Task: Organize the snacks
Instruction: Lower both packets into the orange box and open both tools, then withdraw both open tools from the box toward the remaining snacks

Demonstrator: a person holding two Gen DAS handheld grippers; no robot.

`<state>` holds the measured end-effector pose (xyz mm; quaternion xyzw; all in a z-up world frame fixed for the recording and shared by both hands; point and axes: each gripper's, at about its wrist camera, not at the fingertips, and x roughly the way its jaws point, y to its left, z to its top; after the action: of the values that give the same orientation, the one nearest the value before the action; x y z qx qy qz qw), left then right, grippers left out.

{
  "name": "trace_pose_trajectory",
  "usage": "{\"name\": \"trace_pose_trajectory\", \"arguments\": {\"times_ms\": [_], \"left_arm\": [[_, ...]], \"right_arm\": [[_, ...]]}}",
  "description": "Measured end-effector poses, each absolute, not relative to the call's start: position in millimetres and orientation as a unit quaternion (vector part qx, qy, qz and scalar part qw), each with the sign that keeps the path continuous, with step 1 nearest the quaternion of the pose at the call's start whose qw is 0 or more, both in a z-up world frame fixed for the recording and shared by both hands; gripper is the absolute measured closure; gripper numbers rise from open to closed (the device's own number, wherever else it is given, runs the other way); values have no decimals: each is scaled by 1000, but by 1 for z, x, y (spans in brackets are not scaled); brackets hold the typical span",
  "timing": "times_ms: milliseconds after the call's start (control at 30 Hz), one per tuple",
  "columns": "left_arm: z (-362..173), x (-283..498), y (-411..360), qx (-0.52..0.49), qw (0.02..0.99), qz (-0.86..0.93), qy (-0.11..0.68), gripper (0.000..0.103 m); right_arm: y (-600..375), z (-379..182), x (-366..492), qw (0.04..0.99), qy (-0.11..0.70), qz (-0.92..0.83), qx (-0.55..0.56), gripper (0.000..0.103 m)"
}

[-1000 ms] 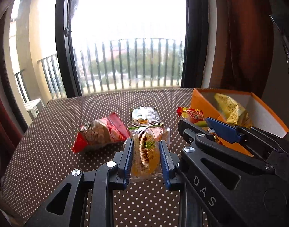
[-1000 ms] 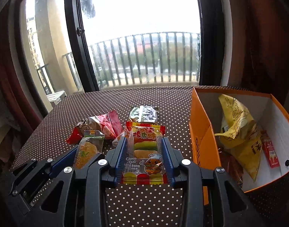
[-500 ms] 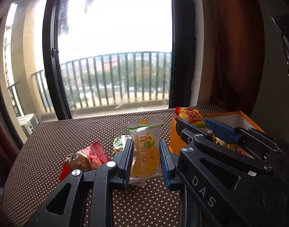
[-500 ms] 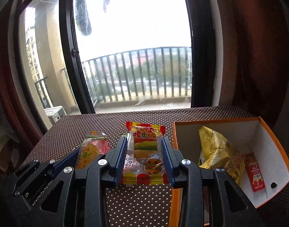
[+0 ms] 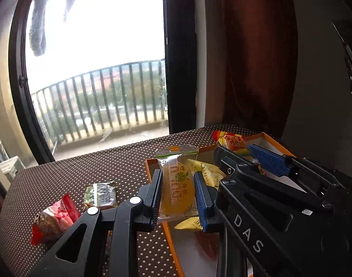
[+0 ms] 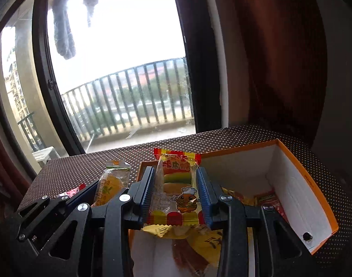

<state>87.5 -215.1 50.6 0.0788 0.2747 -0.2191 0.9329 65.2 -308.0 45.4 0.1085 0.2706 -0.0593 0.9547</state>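
Observation:
My left gripper (image 5: 178,196) is shut on a clear packet with a yellow snack (image 5: 177,184), held above the left edge of the orange box (image 5: 150,164). My right gripper (image 6: 176,196) is shut on a burger-candy packet (image 6: 177,184), held above the orange box (image 6: 314,191). The box holds a yellow bag (image 6: 199,237) and a red packet (image 6: 271,199). Each gripper shows in the other's view: the right gripper (image 5: 243,154) and the left gripper (image 6: 106,189).
A red snack packet (image 5: 53,219) and a green-and-silver packet (image 5: 101,194) lie on the brown dotted tablecloth (image 5: 72,173) at left. A window and balcony railing are behind; a dark curtain (image 6: 279,57) hangs at right.
Both grippers have moved right and up with their packets, from over the table to over the orange box. The loose packets on the table now lie further left.

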Motion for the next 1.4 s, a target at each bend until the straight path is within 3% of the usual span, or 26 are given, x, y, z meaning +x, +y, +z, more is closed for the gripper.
{"name": "trace_pose_trajectory", "arguments": {"times_ms": [433, 533, 600, 667, 1167, 1233, 1300, 1400], "left_arm": [[29, 138, -258, 104, 895, -247, 357, 74], [22, 140, -262, 109, 888, -247, 372, 68], [20, 142, -263, 98, 880, -260, 385, 58], [20, 142, -263, 96, 879, -259, 388, 39], [22, 109, -268, 118, 889, -248, 367, 29], [21, 103, -268, 121, 890, -247, 365, 28], [21, 97, -268, 123, 891, -246, 362, 26], [20, 89, -266, 124, 893, -245, 356, 23]], "right_arm": [[-354, 21, 116, 926, 349, -55, 131, 63], [-356, 13, 122, 920, 362, -58, 137, 63], [-356, 11, 124, 917, 371, -57, 137, 63], [-357, 12, 124, 918, 368, -52, 139, 63], [-363, 18, 84, 922, 352, -73, 143, 59], [-363, 17, 76, 922, 349, -79, 147, 53], [-364, 16, 66, 922, 344, -89, 154, 40], [-362, 16, 56, 922, 338, -102, 157, 36]]}}
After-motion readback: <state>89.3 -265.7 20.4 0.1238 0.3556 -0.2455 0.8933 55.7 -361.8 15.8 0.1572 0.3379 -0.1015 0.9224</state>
